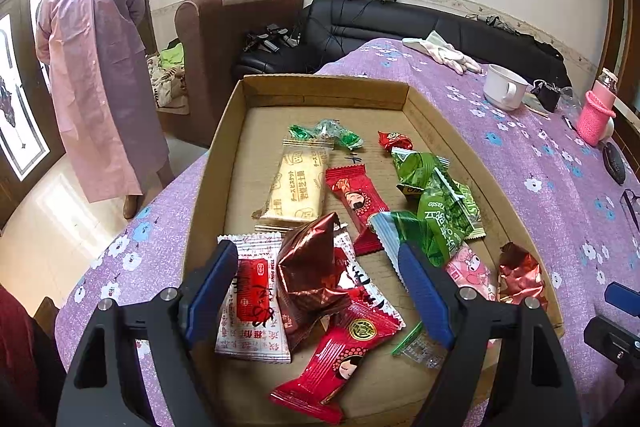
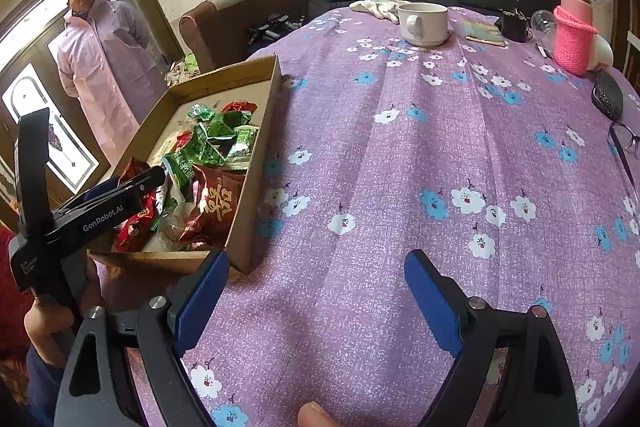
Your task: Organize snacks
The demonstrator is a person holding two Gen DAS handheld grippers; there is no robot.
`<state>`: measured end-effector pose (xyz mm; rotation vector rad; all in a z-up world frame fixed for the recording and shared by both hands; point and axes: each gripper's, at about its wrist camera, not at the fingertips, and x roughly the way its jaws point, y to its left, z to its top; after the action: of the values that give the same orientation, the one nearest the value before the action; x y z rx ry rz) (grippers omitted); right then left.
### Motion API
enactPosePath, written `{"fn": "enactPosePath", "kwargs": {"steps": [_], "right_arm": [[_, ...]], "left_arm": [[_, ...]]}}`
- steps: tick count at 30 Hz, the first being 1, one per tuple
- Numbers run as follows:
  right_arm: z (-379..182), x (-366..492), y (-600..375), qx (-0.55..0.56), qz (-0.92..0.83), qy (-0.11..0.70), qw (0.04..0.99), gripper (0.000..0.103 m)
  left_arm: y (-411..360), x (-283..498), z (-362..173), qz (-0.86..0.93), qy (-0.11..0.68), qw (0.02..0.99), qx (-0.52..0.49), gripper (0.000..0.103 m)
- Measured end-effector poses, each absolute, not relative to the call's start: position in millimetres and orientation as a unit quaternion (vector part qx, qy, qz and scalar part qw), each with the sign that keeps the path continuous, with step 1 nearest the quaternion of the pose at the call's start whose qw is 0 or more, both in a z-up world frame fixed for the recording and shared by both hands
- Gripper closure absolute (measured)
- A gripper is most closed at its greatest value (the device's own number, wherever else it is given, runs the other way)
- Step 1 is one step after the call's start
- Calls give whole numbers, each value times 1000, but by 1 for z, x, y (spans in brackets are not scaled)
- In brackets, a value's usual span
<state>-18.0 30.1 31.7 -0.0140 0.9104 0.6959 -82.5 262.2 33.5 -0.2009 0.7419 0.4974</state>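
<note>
A shallow cardboard tray (image 1: pixel 320 91) sits on the purple flowered tablecloth and holds several wrapped snacks. Among them are a yellow biscuit pack (image 1: pixel 298 183), green packets (image 1: pixel 436 203), red packets (image 1: pixel 356 203), a white-and-red packet (image 1: pixel 252 299) and a crumpled brown foil packet (image 1: pixel 312 275). My left gripper (image 1: pixel 316 247) hangs open over the tray's near end. The foil packet lies between its blue pads, and neither pad touches it. My right gripper (image 2: pixel 316 259) is open over bare cloth to the right of the tray (image 2: pixel 256 163), holding nothing.
A white mug (image 2: pixel 424 23), white gloves (image 1: pixel 440 51), a pink knitted bottle (image 2: pixel 574 35), a black case (image 2: pixel 608 95) and glasses (image 2: pixel 624 143) lie at the far and right sides of the table. A person in a pink raincoat (image 1: pixel 96 67) stands left of it.
</note>
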Motion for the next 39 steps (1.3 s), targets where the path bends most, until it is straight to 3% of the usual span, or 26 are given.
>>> {"fn": "enactPosePath", "kwargs": {"steps": [18,32,39], "right_arm": [[38,-29,32,-29,320,405,856,11],[40,-33,32,-36,316,395,862,11],[39,-33,33,-38,314,395,862,11]], "left_arm": [[236,-108,44,283,322,900,-80,14],[215,-122,56,322,287,901,-46,0],[209,-113,54,326,294,898,-29,0]]}}
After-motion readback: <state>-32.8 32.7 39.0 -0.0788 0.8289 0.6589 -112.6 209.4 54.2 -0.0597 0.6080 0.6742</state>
